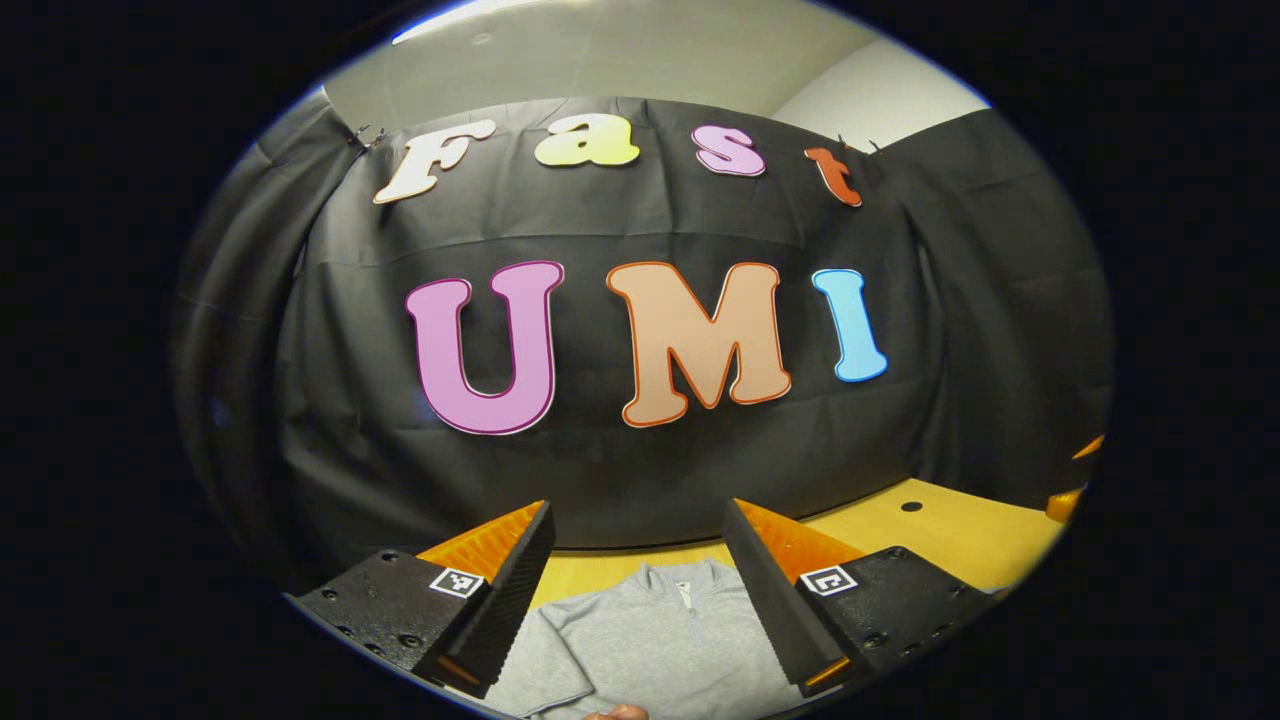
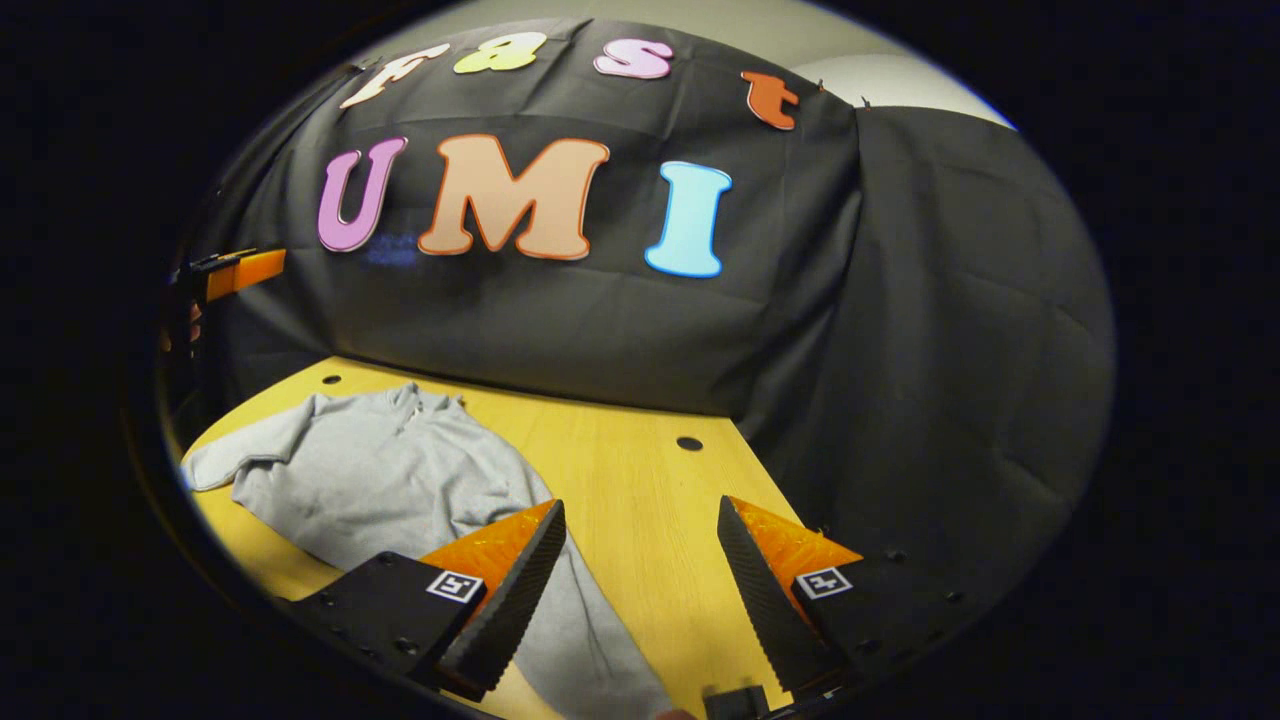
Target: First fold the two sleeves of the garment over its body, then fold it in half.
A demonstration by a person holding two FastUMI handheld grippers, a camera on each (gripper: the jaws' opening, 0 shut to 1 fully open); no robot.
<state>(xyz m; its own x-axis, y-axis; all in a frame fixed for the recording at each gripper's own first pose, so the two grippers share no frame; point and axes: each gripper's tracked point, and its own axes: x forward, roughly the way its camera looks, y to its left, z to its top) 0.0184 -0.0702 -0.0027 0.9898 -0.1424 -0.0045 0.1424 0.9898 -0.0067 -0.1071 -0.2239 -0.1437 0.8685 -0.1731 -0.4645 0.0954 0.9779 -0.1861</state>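
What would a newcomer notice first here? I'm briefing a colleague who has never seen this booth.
A grey garment lies spread on the yellow wooden table, its collar toward the black cloth wall and one sleeve reaching toward the right gripper. Both the right gripper and the left gripper hang open above the table, holding nothing.

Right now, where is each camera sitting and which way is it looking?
Left gripper view: rides the left gripper, held level over the grey sweatshirt, facing the black cloth wall; its open fingers show.
Right gripper view: rides the right gripper, tilted down over the wooden table; its open fingers and the other gripper show.
Both share the sweatshirt, table and wall.
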